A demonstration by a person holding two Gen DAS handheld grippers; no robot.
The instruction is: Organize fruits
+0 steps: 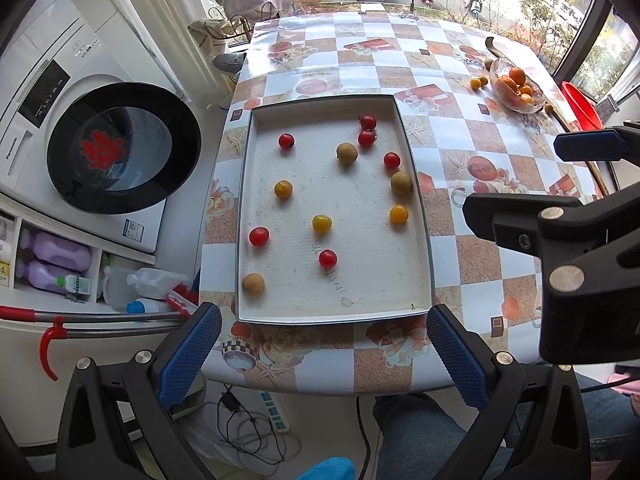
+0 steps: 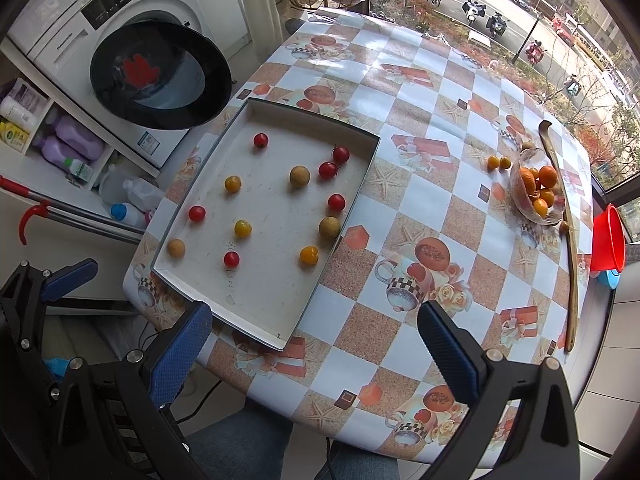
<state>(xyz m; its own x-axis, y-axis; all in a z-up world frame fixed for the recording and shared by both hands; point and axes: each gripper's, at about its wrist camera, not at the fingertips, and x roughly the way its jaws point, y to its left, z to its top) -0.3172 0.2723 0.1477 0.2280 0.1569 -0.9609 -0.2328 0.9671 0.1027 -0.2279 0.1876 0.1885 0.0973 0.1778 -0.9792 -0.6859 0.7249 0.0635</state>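
A shallow white tray lies on the checked table and holds several red cherry tomatoes, three yellow ones and three tan longans, all scattered apart. My left gripper hovers open at the tray's near edge, nothing between its blue pads. To the right of the tray, my right gripper is open above the table's front, also empty. A glass bowl of oranges stands at the far right.
Two small yellow fruits lie beside the bowl, a long wooden stick behind it. A red bucket sits off the table's right edge. A washing machine with bottles below stands left. A person's legs are under the front edge.
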